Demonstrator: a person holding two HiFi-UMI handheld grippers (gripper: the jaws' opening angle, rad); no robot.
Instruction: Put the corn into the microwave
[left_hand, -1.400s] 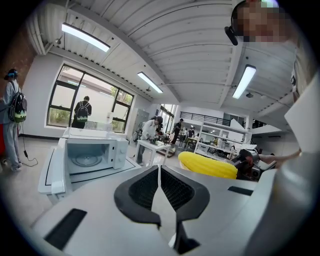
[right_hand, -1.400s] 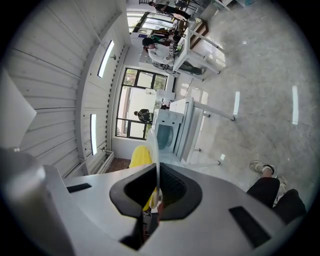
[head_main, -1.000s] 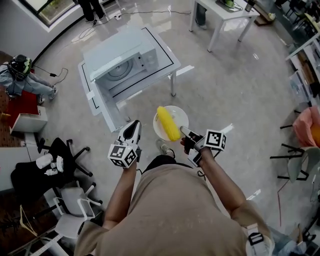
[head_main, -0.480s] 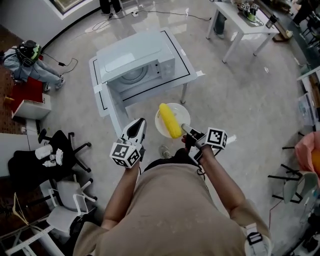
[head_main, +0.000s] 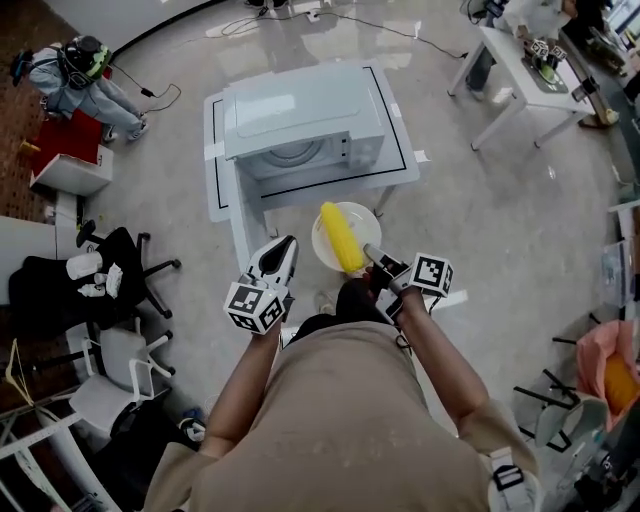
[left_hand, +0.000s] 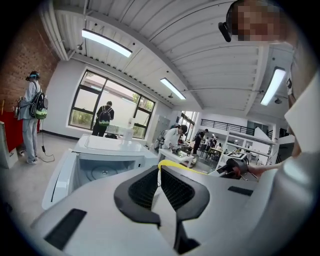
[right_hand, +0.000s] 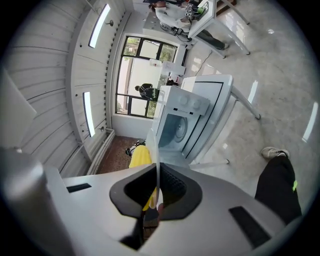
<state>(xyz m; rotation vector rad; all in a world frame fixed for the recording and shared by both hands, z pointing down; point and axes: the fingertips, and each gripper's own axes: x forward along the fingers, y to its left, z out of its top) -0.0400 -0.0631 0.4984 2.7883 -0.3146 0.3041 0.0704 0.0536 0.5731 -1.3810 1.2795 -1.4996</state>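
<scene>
A yellow corn cob (head_main: 340, 238) lies on a white plate (head_main: 367, 221). My right gripper (head_main: 368, 252) is shut on the plate's near rim and holds it level in front of the microwave (head_main: 300, 110). The white microwave stands on a white table (head_main: 397, 152) with its door (head_main: 217, 160) swung open to the left; its cavity and turntable (left_hand: 102, 173) show. My left gripper (head_main: 283, 245) is shut and empty, left of the plate. In the right gripper view the plate (right_hand: 154, 150) runs edge-on between the jaws, with the corn (right_hand: 140, 156) to its left.
Office chairs (head_main: 110, 290) crowd the floor at the left. Another white table (head_main: 530, 70) stands at the upper right. A person (head_main: 80, 75) is near a red box (head_main: 70, 150) at the upper left. My shoe (right_hand: 274, 152) is on the grey floor below.
Both grippers and the plate with the corn have come nearer to the microwave's open front. The microwave now sits more centred and closer in the head view.
</scene>
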